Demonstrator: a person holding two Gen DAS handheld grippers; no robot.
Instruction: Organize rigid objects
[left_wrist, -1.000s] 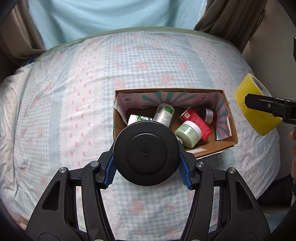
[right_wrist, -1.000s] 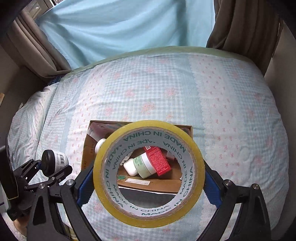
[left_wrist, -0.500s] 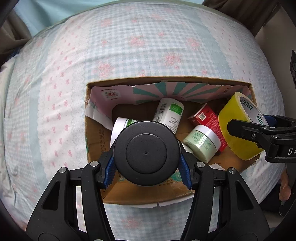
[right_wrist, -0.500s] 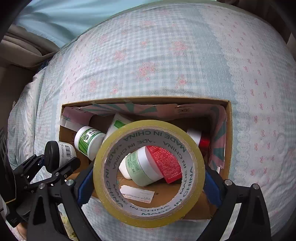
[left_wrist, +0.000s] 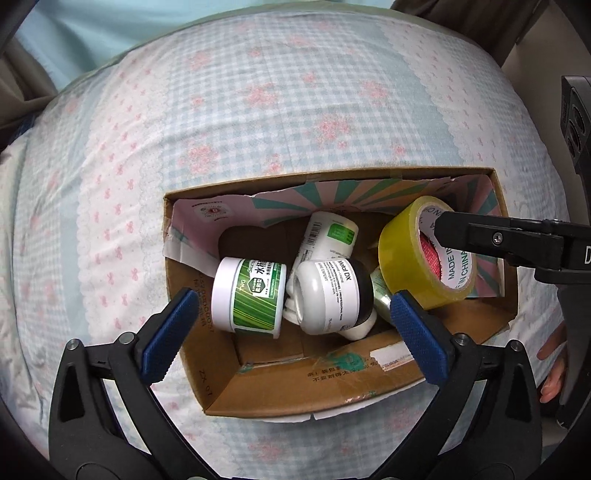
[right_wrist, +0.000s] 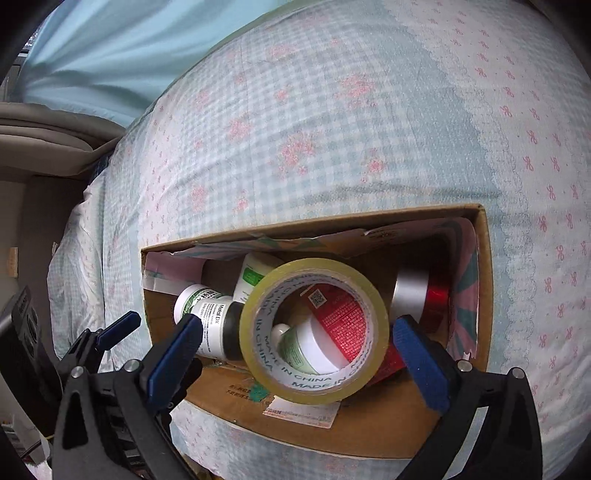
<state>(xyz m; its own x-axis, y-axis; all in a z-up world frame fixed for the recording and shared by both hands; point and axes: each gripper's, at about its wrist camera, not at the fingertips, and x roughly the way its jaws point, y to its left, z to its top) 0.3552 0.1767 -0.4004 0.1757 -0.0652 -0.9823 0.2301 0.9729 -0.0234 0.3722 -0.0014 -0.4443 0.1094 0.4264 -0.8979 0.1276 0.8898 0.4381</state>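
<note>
A cardboard box (left_wrist: 295, 387) on the bed holds several jars and bottles. My left gripper (left_wrist: 291, 332) is open over the box's near edge. The white bottle with a black cap (left_wrist: 328, 295) lies free in the box between the jaws, next to a green-labelled jar (left_wrist: 251, 299). My right gripper (right_wrist: 301, 350) is open. The yellow tape roll (right_wrist: 314, 332) stands on edge inside the box between its blue pads, touching neither; it also shows in the left wrist view (left_wrist: 424, 258). Through its hole I see a red box (right_wrist: 340, 321) and a green jar (right_wrist: 303, 350).
The box (right_wrist: 332, 432) sits on a blue and pink checked bedsheet (left_wrist: 258, 110). A silver and red can (right_wrist: 421, 299) lies at the box's right end. Curtains hang behind the bed. The right gripper's finger (left_wrist: 498, 240) reaches over the box's right side.
Both grippers have opened. The left one let go of the black-capped bottle, which now lies in the box. The right one let go of the tape roll inside the box.
</note>
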